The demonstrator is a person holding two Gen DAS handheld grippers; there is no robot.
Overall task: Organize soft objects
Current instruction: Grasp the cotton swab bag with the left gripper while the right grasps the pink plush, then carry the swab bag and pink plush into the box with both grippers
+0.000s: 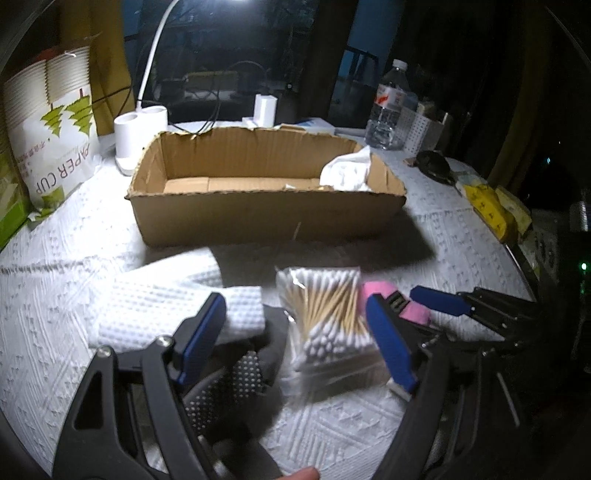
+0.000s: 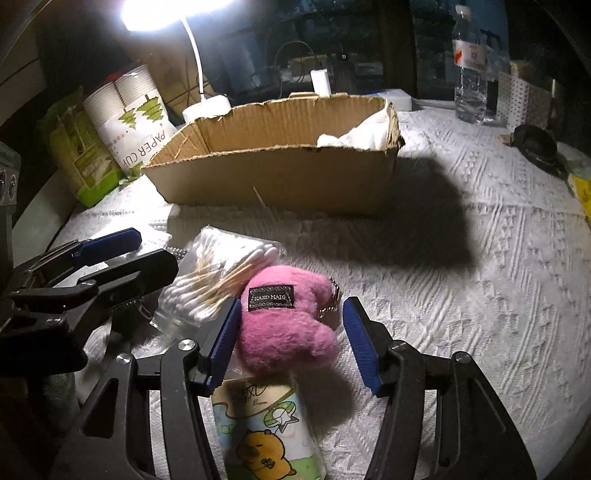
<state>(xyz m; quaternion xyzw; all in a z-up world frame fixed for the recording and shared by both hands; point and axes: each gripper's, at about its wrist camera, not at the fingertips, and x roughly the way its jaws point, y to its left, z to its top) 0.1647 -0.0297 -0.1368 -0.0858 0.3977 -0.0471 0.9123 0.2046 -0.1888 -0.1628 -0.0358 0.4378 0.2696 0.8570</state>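
Right gripper [image 2: 291,341] jaws released, straddling the fuzzy pink plush toy [image 2: 284,325], right pad clear of it. Left gripper [image 1: 295,339] spread over the clear cotton-swab pack [image 1: 328,317], gripping nothing. Torn-rim cardboard box [image 1: 266,210] beyond, bare white tablecloth [image 2: 461,295] to its right

White-clothed table [image 2: 461,258] carries 1 cardboard box [image 2: 280,181] (torn rim), perhaps towels [image 1: 162,306].

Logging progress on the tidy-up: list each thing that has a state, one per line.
Cardboard box: open-topped, white tissue at one end.
Pink plush: on the table, between open jaws, ungripped.
Cotton swab pack: lying flat, sealed.
Water bottle: upright, capped.
Lamp: on.
Left gripper: open.
Right gripper: open.
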